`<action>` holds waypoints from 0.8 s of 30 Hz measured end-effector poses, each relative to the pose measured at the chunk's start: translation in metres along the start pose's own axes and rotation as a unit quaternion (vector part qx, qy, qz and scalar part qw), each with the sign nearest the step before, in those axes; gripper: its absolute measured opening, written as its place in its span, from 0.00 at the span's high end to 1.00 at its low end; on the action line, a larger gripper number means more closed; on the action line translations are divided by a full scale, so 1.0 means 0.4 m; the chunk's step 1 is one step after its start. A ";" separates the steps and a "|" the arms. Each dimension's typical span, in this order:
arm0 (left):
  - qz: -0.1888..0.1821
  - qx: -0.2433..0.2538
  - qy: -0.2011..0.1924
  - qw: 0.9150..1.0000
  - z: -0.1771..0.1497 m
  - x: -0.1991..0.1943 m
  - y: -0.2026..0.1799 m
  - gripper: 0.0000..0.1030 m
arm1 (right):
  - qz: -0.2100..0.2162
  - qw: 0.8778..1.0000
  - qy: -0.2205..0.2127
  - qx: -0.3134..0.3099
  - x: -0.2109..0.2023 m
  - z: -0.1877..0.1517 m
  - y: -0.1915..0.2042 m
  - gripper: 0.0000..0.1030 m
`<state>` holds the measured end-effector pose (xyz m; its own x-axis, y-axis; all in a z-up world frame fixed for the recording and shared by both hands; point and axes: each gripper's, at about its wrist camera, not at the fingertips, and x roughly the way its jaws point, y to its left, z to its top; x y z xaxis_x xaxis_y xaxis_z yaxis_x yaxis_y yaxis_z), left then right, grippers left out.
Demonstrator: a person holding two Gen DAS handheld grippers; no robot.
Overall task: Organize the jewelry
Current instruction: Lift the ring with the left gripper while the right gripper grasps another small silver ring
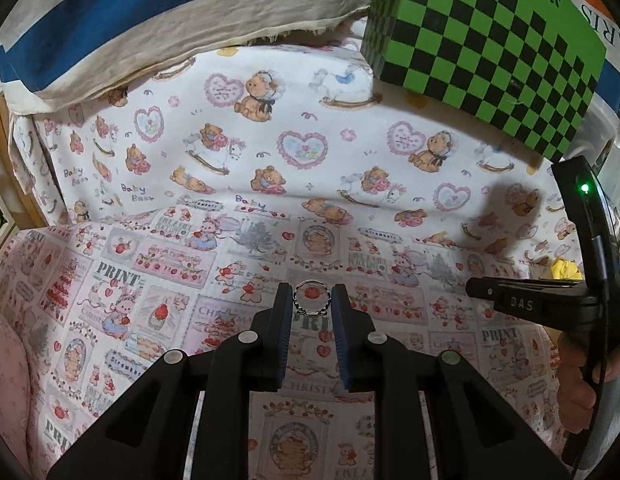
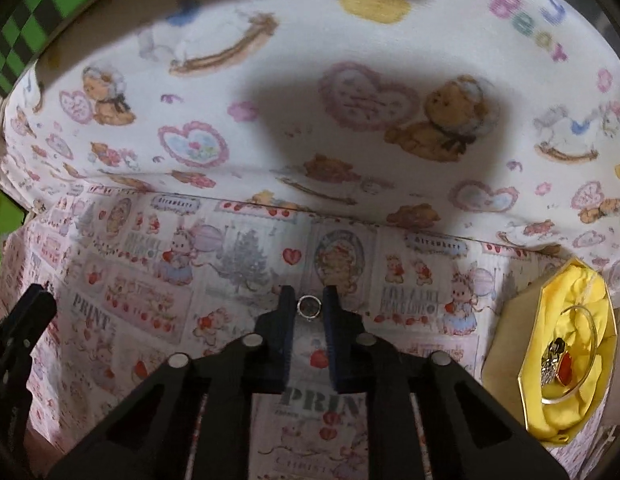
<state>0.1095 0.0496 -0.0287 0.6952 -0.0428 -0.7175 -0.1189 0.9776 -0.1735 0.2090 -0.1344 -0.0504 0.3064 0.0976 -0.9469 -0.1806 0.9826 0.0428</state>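
Between each gripper's jaws, a ring pinched above the printed cloth.

Left gripper (image 1: 311,300) pinches a beaded ring (image 1: 311,299); right gripper (image 2: 309,305) pinches a small ring (image 2: 309,306), its detail too fine to read. Near the cloth's (image 2: 150,288) right edge, a box (image 2: 506,344) lined in yellow holds a clear bangle (image 2: 590,344) and blurred jewelry (image 2: 558,362). A checkered box (image 1: 490,40) is cut off at the far right corner.
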 end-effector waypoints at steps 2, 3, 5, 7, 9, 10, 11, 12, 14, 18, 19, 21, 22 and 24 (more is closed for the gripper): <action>-0.001 -0.005 -0.001 1.000 0.001 -0.002 0.004 0.82 | 0.006 1.000 0.005 0.003 -0.004 -0.002 -0.006 0.88; -0.003 -0.007 -0.002 1.000 0.001 -0.004 0.005 0.82 | 0.010 1.000 0.005 0.006 -0.007 -0.003 -0.014 0.88; -0.003 -0.007 -0.005 1.000 0.001 -0.011 0.004 0.82 | 0.023 1.000 0.001 0.009 -0.026 -0.017 -0.028 0.88; -0.003 -0.004 -0.011 1.000 0.000 -0.022 0.000 0.82 | 0.027 1.000 -0.008 0.008 -0.052 -0.039 -0.043 0.88; -0.001 0.002 -0.020 1.000 -0.001 -0.034 -0.007 0.82 | 0.035 0.999 -0.015 0.004 -0.078 -0.061 -0.049 0.88; 0.001 0.005 -0.024 1.000 -0.002 -0.039 -0.010 0.82 | 0.037 0.999 -0.019 0.001 -0.090 -0.071 -0.052 0.88; 0.004 0.009 -0.028 1.000 -0.002 -0.044 -0.015 0.82 | 0.038 0.999 -0.024 -0.001 -0.105 -0.084 -0.052 0.88; 0.005 0.014 -0.033 0.999 -0.004 -0.049 -0.020 0.82 | 0.038 0.999 -0.030 -0.005 -0.119 -0.097 -0.051 0.88; 0.004 0.018 -0.047 0.999 -0.006 -0.066 -0.029 0.82 | 0.042 0.998 -0.047 -0.013 -0.151 -0.125 -0.049 0.88; -0.002 0.037 -0.096 0.995 -0.010 -0.119 -0.052 0.82 | 0.049 0.994 -0.093 -0.029 -0.208 -0.158 -0.054 0.88; -0.002 0.042 -0.106 0.993 -0.013 -0.130 -0.057 0.82 | 0.053 0.993 -0.104 -0.032 -0.219 -0.161 -0.061 0.88; -0.003 0.050 -0.125 0.991 -0.019 -0.147 -0.068 0.82 | 0.060 0.990 -0.126 -0.035 -0.243 -0.179 -0.065 0.88; -0.004 0.051 -0.130 0.990 -0.020 -0.152 -0.072 0.82 | 0.063 0.988 -0.138 -0.036 -0.256 -0.189 -0.069 0.88; -0.008 0.048 -0.132 0.990 -0.021 -0.153 -0.072 0.82 | 0.055 0.983 -0.171 -0.035 -0.280 -0.211 -0.068 0.88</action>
<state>0.0644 0.0222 0.0146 0.8586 -0.0166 -0.5124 -0.0465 0.9928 -0.1100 0.1009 -0.1851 0.0276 0.5751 0.2609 -0.7754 -0.2898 0.9513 0.1051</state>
